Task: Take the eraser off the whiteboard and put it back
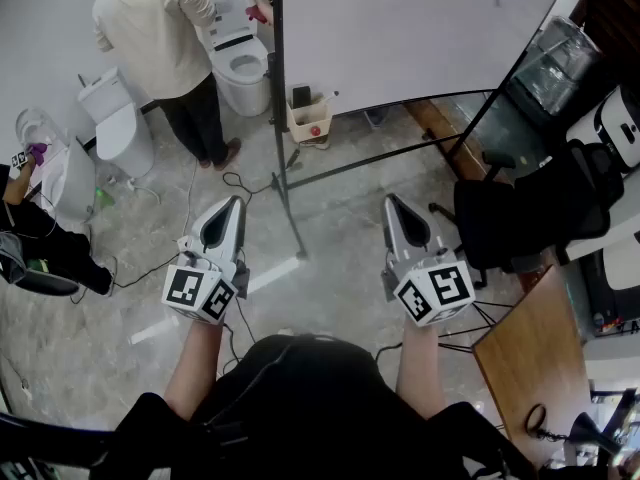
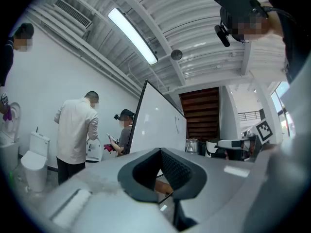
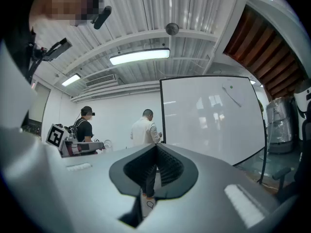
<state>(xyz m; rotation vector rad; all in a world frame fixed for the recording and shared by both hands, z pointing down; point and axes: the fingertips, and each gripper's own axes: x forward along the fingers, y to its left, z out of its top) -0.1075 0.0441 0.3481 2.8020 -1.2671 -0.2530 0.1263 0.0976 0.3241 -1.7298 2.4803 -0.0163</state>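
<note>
The whiteboard [image 1: 420, 28] stands on a black wheeled frame ahead of me; it also shows in the left gripper view [image 2: 155, 125] and the right gripper view [image 3: 209, 120]. I cannot pick out the eraser with certainty in any view. My left gripper [image 1: 232, 206] is held low in front of me, well short of the board, with its jaws together and nothing between them [image 2: 159, 150]. Beside it my right gripper [image 1: 392, 203] points level at the board, also shut and empty [image 3: 156, 145].
A small cardboard box [image 1: 310, 118] sits at the foot of the board's frame. A person in a light shirt [image 1: 160, 28] stands by white toilets [image 1: 240, 63] at the back left. A black chair [image 1: 520, 218] and a wooden table [image 1: 535, 368] are on my right. Cables trail across the floor.
</note>
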